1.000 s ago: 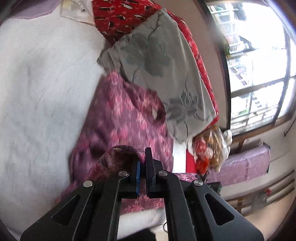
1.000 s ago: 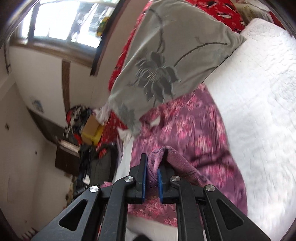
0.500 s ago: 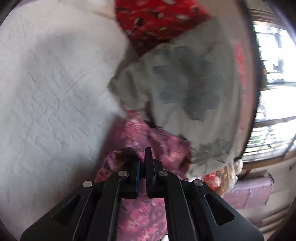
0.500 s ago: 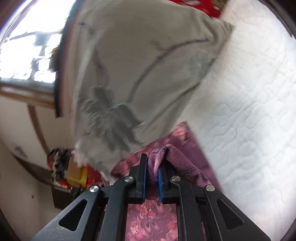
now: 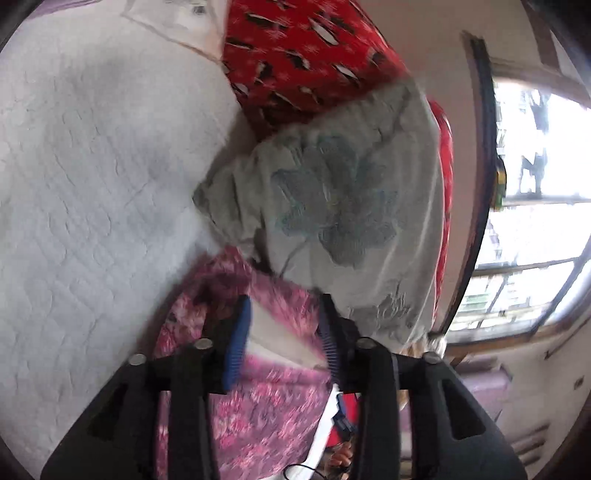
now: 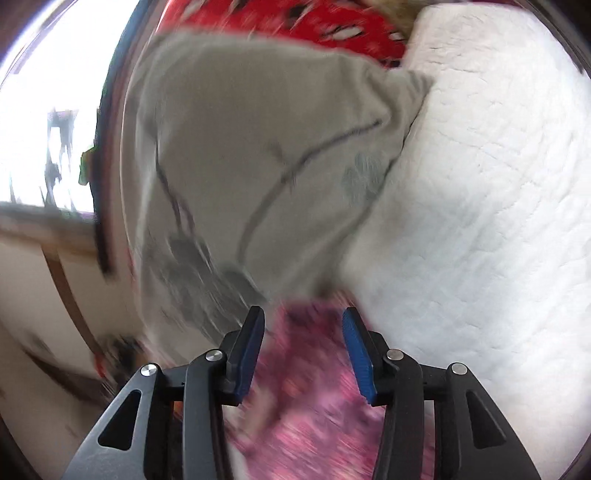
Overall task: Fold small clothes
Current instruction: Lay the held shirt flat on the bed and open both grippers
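A pink-purple floral garment [image 5: 273, 410] lies on the white quilted bed [image 5: 92, 206], its far edge close under a grey flower-print pillow [image 5: 343, 206]. My left gripper [image 5: 284, 321] is open just above the garment, holding nothing. In the right wrist view the same garment [image 6: 306, 406] lies below my right gripper [image 6: 303, 332], which is open and empty. The grey pillow [image 6: 258, 166] fills the view just beyond it. Both views are motion-blurred.
A red patterned cushion [image 5: 306, 48] sits behind the grey pillow, also showing in the right wrist view [image 6: 295, 22]. A window [image 5: 535, 192] and wall lie past the bed's edge. White quilt [image 6: 480, 221] spreads to the right of the garment.
Both grippers were shut on folds of the floral garment and carried it toward the pillow. Now both have opened and the garment has dropped free onto the bed.
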The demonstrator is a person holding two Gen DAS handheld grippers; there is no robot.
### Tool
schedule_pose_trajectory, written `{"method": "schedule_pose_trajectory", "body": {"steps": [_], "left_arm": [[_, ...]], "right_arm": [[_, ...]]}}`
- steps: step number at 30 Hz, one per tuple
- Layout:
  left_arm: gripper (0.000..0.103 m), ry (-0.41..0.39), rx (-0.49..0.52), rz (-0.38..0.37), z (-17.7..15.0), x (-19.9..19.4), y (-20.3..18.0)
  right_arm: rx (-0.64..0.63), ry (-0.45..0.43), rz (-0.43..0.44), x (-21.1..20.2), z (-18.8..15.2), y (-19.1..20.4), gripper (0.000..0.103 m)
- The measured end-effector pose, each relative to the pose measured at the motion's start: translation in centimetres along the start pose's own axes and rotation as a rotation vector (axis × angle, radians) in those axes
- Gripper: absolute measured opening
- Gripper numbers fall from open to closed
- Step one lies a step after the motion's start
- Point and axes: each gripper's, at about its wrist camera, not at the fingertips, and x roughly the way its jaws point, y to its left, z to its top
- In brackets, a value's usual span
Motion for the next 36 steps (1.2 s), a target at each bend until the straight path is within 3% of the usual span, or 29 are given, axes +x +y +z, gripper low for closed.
{"method": "schedule_pose_trajectory", "body": {"steps": [3, 8, 10, 12, 13, 14, 17, 19, 21, 23, 24, 26, 27, 29, 31, 33, 34, 36], "left_arm": [[0.045, 0.073, 0.131, 0.079, -1.9, 1.9, -1.1], [0.045, 0.283, 0.331, 0.155, -5.9, 7.4, -2.4], [0.045, 0.302, 0.422, 0.220, -6.6, 8.9, -3.3], [0.045, 0.244, 0.498, 0.341, -6.0, 10.0, -4.5], [0.042, 0.200, 0.501, 0.399, -5.0, 10.4, -4.9], [0.032, 0.136, 0.456, 0.440, -3.1, 10.4, -5.2], [0.029, 0.008, 0.262, 0.359, 1.3, 7.8, -5.3], [0.029, -0.019, 0.240, 0.327, 2.4, 6.4, -5.8], [0.034, -0.005, 0.304, 0.319, 1.8, 5.3, -6.4], [0.048, 0.037, 0.366, 0.323, 0.4, 5.3, -6.4], [0.050, 0.072, 0.392, 0.321, -0.6, 5.6, -6.0], [0.051, 0.142, 0.428, 0.378, -2.5, 7.2, -4.9], [0.051, 0.183, 0.444, 0.447, -3.5, 8.5, -4.0], [0.049, 0.166, 0.490, 0.491, -4.7, 9.0, -3.9], [0.049, 0.151, 0.519, 0.517, -4.9, 8.8, -4.9], [0.049, 0.146, 0.499, 0.552, -4.6, 8.5, -5.2], [0.049, 0.140, 0.473, 0.560, -4.4, 8.1, -5.3], [0.048, 0.133, 0.413, 0.513, -4.3, 6.1, -5.3]], "right_arm": [[-0.155, 0.082, -0.049, 0.8, -1.8, 1.3, 0.047], [-0.226, 0.146, -0.085, 4.3, -3.7, 2.6, 0.046], [-0.222, 0.151, -0.079, 5.8, -4.1, 3.1, 0.044], [-0.241, 0.149, -0.099, 7.1, -4.1, 3.5, 0.043], [-0.262, 0.138, -0.121, 7.5, -3.9, 3.8, 0.042], [-0.281, 0.121, -0.141, 7.6, -3.7, 3.9, 0.042], [-0.277, 0.057, -0.192, 7.3, -2.3, 4.0, 0.040], [-0.262, 0.025, -0.174, 6.0, -1.6, 3.5, 0.043], [-0.286, 0.023, -0.176, 4.9, -1.3, 3.3, 0.044], [-0.326, 0.014, -0.205, 3.9, -1.3, 3.1, 0.045], [-0.336, 0.013, -0.219, 3.6, -1.1, 2.9, 0.045], [-0.325, 0.021, -0.251, 3.8, -1.0, 2.0, 0.046], [-0.306, 0.030, -0.264, 4.3, -1.1, 1.5, 0.045], [-0.295, 0.089, -0.295, 5.6, -1.3, 0.8, 0.013], [-0.367, 0.090, -0.336, 5.7, -1.7, 1.7, 0.009], [-0.401, 0.043, -0.330, 4.7, -1.7, 2.5, 0.008], [-0.404, 0.036, -0.370, 4.3, -1.4, 2.4, 0.005], [-0.373, 0.087, -0.441, 4.2, -0.7, 1.4, 0.006]]}}
